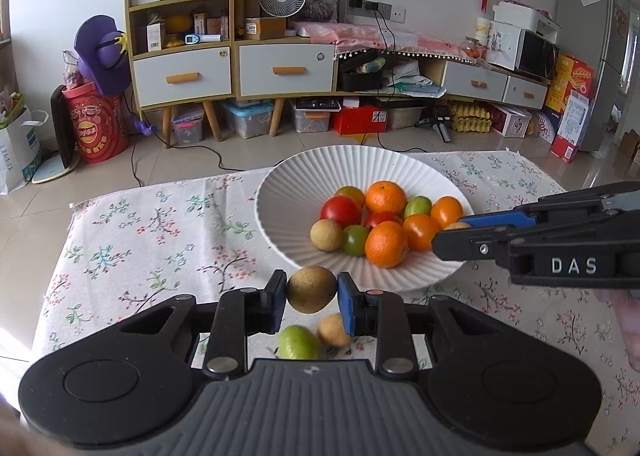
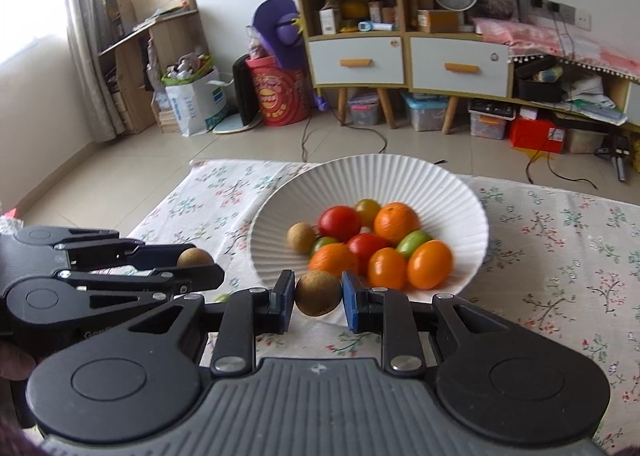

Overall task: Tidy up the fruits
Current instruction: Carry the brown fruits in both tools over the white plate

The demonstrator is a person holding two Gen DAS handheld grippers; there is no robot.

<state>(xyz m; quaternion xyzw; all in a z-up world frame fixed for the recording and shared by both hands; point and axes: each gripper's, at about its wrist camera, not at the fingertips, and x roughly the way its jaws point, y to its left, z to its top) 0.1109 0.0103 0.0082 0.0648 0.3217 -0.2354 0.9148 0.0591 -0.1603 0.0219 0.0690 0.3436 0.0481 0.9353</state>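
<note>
A white ribbed bowl [image 1: 304, 179] [image 2: 360, 175] on the flowered tablecloth holds several fruits: oranges, red and orange tomatoes, green ones and a brown longan. My left gripper [image 1: 312, 292] is shut on a brown longan [image 1: 311, 289], held above the cloth just before the bowl's near rim. My right gripper [image 2: 318, 294] is shut on another brown longan [image 2: 318, 293] at the bowl's near rim. In the left wrist view the right gripper [image 1: 452, 236] reaches over the bowl's right side. In the right wrist view the left gripper [image 2: 200, 268] is at the left with its longan [image 2: 195, 257].
A green fruit [image 1: 298, 342] and a small brown fruit [image 1: 334, 330] lie on the tablecloth [image 1: 160, 240] under my left gripper. Behind the table are the tiled floor, wooden cabinets [image 1: 240, 67], storage boxes and a fridge [image 1: 592, 55].
</note>
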